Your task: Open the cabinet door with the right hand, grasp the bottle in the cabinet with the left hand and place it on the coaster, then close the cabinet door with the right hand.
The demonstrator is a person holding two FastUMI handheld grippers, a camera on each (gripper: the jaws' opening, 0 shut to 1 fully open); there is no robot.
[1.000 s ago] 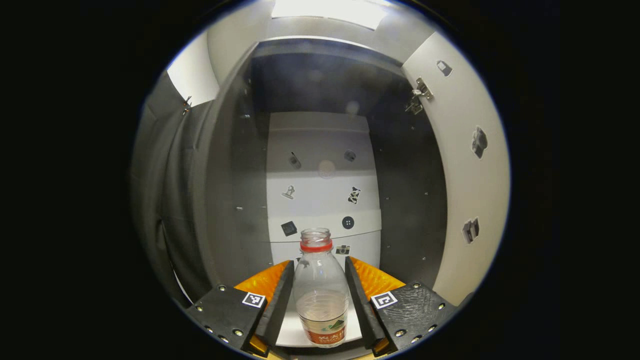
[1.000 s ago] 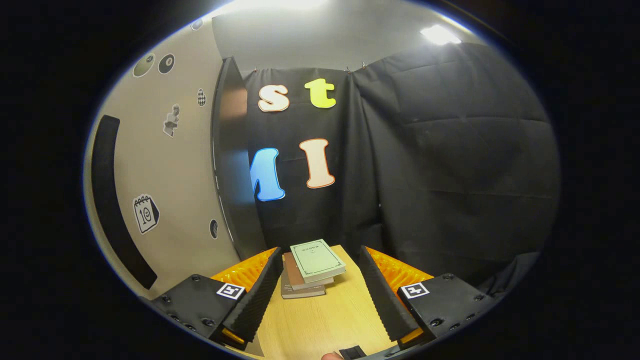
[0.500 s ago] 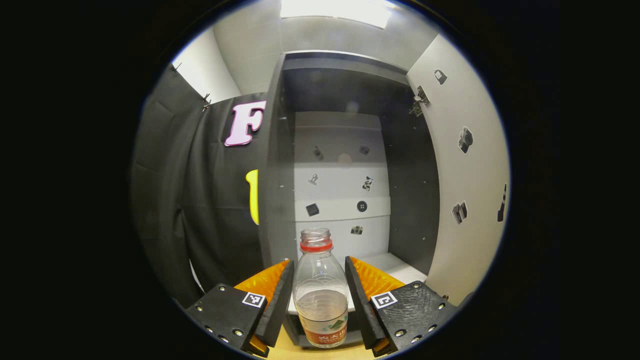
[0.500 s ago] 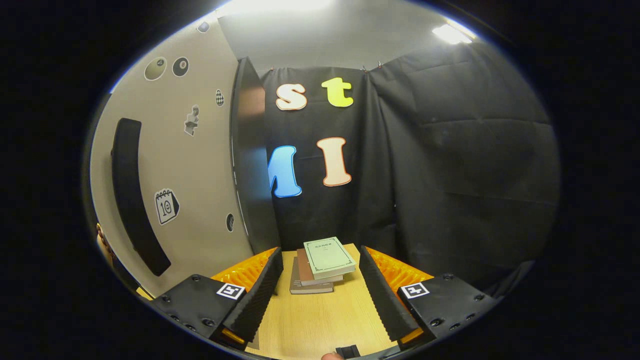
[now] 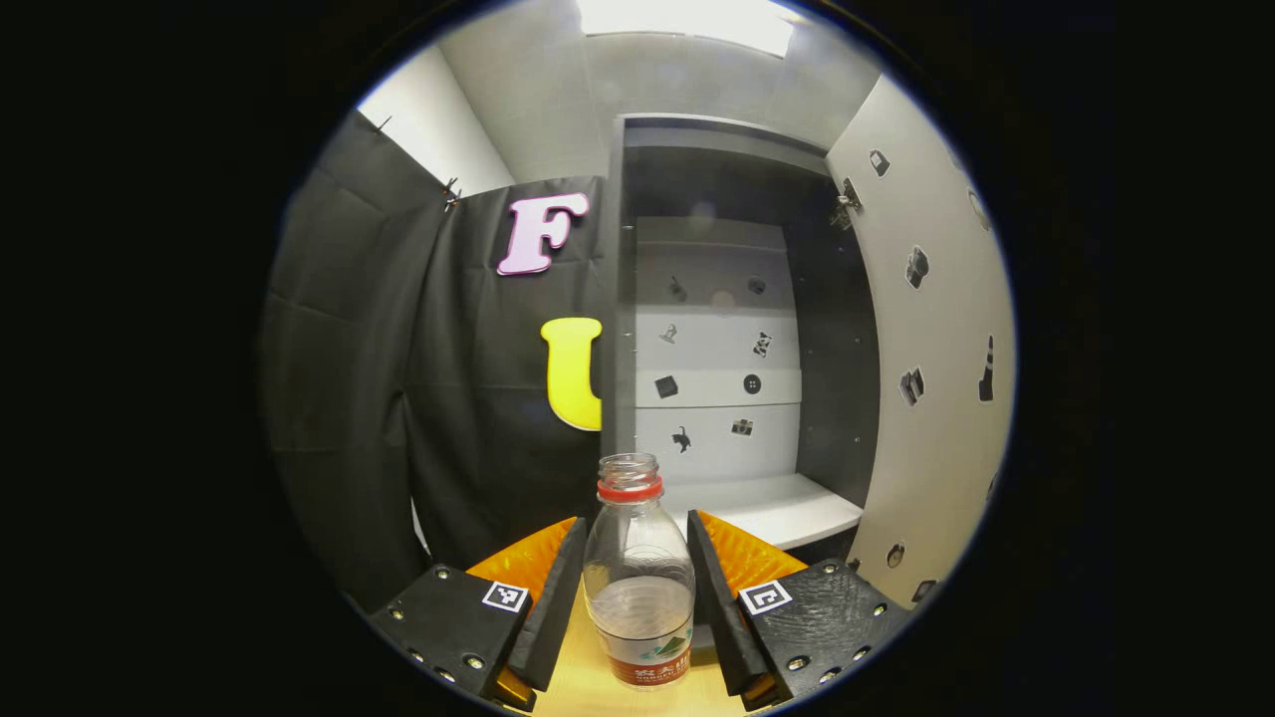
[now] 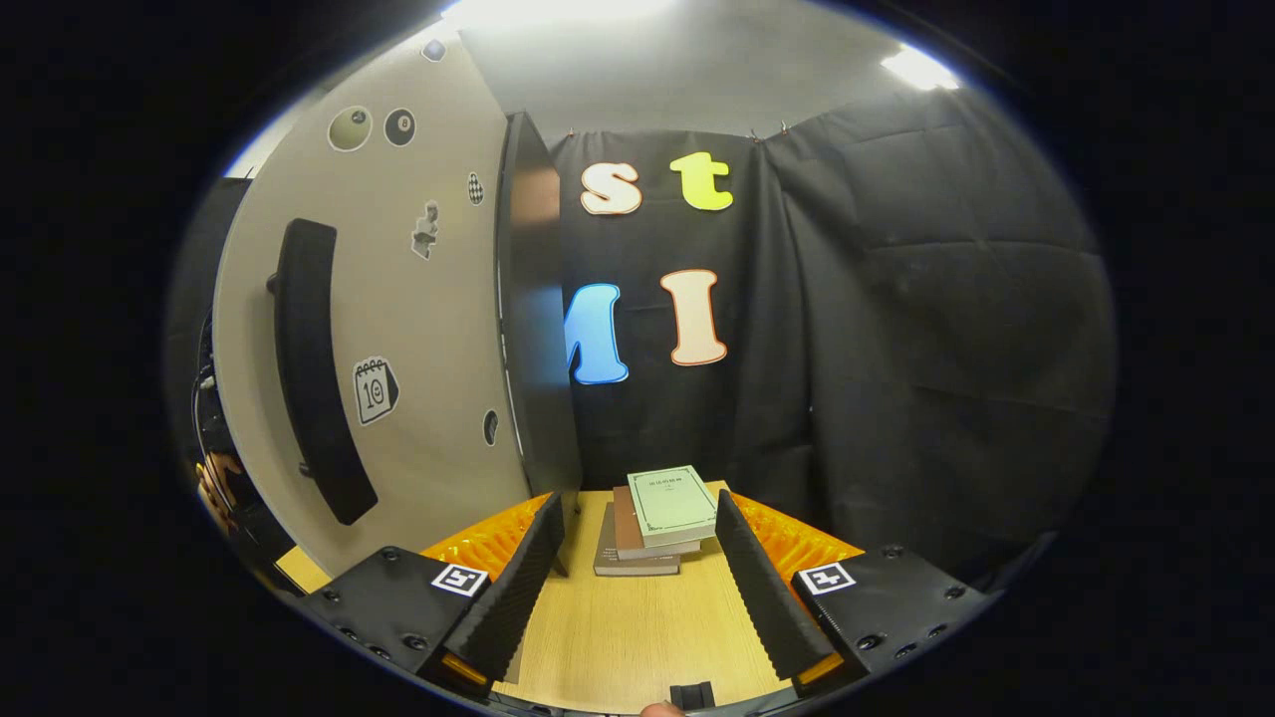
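In the left gripper view my left gripper [image 5: 637, 588] is shut on a clear plastic bottle [image 5: 638, 583] with a red neck ring, no cap and a little water inside. The bottle stands upright between the fingers, out in front of the open cabinet [image 5: 732, 398], above the wooden table [image 5: 588, 687]. The cabinet's white shelf [image 5: 767, 508] is bare. Its light door [image 5: 936, 378] swings open on the right. In the right gripper view my right gripper [image 6: 633, 588] is open with nothing between its fingers, beside the door's outer face [image 6: 398, 339] and its dark bar handle [image 6: 314, 368].
A stack of three books [image 6: 657, 518] lies on the wooden table [image 6: 637, 637] ahead of the right gripper. Black cloth walls close off the booth behind and on both sides. A dark cabinet side panel [image 6: 533, 319] stands just left of the books.
My left gripper has drawn back out of the cabinet with the bottle, so the cabinet looks farther off and the cloth wall shows at left. The right gripper has shifted slightly away from the door.
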